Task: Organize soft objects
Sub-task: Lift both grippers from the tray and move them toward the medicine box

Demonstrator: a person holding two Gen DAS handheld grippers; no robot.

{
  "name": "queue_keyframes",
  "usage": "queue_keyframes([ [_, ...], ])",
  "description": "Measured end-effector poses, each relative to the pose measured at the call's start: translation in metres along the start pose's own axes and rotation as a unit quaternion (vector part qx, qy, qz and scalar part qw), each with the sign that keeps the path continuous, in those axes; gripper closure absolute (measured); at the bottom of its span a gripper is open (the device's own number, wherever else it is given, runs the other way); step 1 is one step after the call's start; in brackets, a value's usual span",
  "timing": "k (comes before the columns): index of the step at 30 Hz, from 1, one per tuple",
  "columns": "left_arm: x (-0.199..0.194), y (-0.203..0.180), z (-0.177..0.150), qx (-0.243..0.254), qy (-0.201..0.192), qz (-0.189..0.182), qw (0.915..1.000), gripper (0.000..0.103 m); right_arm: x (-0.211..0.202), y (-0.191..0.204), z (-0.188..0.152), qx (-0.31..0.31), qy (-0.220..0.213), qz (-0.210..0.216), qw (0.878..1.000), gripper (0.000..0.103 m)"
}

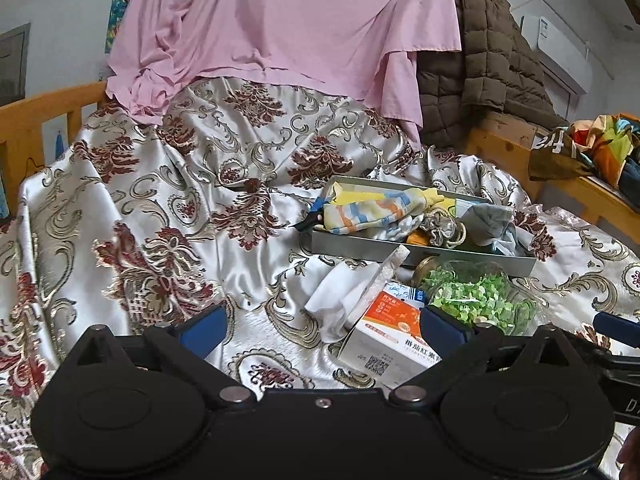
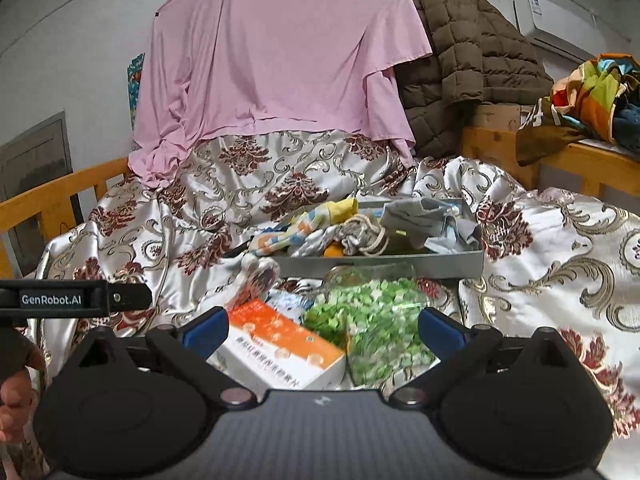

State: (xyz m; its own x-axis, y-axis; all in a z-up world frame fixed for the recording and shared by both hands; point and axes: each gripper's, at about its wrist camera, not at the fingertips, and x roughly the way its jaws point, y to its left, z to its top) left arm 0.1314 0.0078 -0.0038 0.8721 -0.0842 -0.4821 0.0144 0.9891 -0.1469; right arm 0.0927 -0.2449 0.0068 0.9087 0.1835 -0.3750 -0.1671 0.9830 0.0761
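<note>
Both grippers spread wide, nothing between the pads; soft goods heaped in the grey tray.

Left gripper (image 1: 322,328) over bare brocade bedspread (image 1: 160,208), open cloth to its left up to the wooden rail (image 1: 48,104); right gripper (image 2: 322,330) straddles orange-white box (image 2: 280,344) and bag of green pieces (image 2: 372,320); grey tray (image 2: 400,266) just beyond, holding striped cloth (image 2: 304,226); pink sheet (image 2: 272,60) behind; "GenRobot.AI" on the left unit.

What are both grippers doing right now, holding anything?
Left gripper: open wide, holding nothing; the orange-and-white box lies between its fingers, ungripped.
Right gripper: open, holding nothing; the box and the jar of green bits lie between its fingers.
</note>
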Motion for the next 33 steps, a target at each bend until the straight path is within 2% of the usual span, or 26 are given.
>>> queue_keyframes([
  [14,-0.017,0.005,-0.022,0.004,0.017,0.036,0.9992,0.001,-0.013,0.013,-0.017,-0.013,0.022,-0.005,1.000,0.000],
  [24,-0.006,0.021,-0.025,-0.045,0.052,0.082,0.9943,0.001,-0.007,0.019,-0.021,-0.017,0.031,0.012,0.999,0.000],
  [33,0.002,0.029,-0.026,-0.083,0.060,0.099,0.9898,0.001,0.004,0.026,-0.023,-0.027,0.036,0.018,0.999,0.000],
])
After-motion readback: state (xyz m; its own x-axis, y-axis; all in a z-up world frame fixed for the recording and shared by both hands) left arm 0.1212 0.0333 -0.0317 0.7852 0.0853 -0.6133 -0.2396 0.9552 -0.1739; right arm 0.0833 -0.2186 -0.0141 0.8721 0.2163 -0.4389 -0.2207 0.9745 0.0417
